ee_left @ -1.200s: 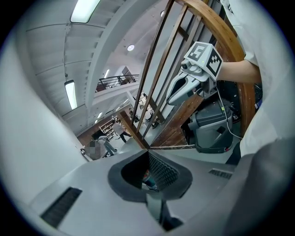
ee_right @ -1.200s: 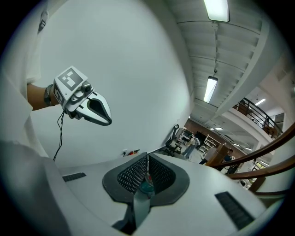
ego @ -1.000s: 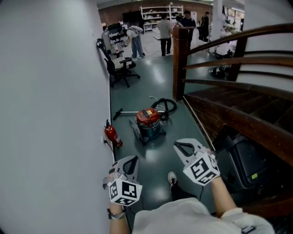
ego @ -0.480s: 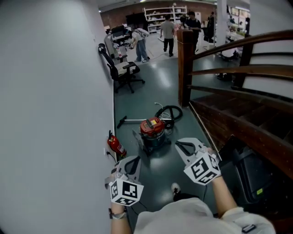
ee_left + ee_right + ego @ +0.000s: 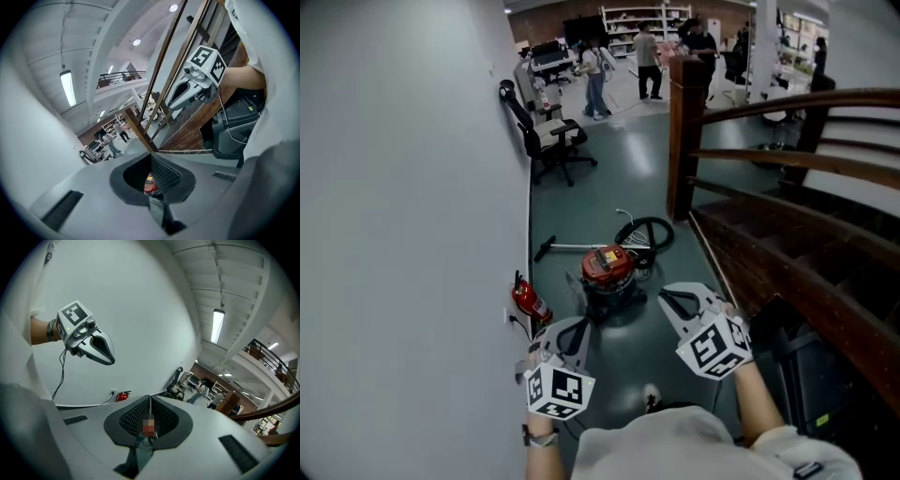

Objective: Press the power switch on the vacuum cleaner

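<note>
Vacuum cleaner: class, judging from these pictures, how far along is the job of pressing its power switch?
Done: nothing yet; the vacuum cleaner stands on the floor ahead, apart from both claws. In hand: the left claw and right claw, both shut and empty, point toward it. Left: get within reach, find the switch, too small to see here, and press it.

The red-lidded vacuum cleaner [image 5: 607,272] stands on the floor [image 5: 614,178] near the wall [image 5: 412,187], with its black hose [image 5: 645,232] coiled just behind. A fire extinguisher [image 5: 528,300] sits against the wall at its left. The left gripper [image 5: 572,330] and right gripper [image 5: 673,300] point toward it, well apart from it.
</note>
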Demonstrator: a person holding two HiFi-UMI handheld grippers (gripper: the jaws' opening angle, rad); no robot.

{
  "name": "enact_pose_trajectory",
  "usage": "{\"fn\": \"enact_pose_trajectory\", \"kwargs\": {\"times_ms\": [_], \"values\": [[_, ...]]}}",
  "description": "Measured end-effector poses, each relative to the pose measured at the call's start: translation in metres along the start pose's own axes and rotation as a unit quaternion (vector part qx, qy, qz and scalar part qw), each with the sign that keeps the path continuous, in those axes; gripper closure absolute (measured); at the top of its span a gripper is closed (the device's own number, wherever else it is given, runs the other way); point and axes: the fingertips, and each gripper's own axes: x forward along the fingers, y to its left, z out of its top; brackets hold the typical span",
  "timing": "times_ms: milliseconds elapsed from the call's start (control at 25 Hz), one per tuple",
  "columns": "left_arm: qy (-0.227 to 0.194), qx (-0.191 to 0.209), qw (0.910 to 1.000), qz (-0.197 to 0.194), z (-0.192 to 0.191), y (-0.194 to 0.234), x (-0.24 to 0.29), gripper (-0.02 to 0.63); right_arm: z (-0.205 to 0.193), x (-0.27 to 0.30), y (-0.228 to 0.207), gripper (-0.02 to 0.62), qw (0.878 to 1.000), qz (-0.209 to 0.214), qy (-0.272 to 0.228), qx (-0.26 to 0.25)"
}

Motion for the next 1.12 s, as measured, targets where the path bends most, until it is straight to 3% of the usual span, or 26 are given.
{"fn": "enact_pose_trajectory", "kwargs": {"times_ms": [520, 1120], "values": [[0.017, -0.012, 0.9998, 0.003, 0.008, 0.022, 0.074, 0.607, -0.027, 0.047, -0.052, 0.565, 0.999, 0.031, -0.012, -0.012], [0.033, -0.011, 0.9993, 0.012, 0.014, 0.044, 0.118, 0.607, -0.044, 0.073, -0.093, 0.565, 0.999, 0.044, -0.012, -0.02]]}}
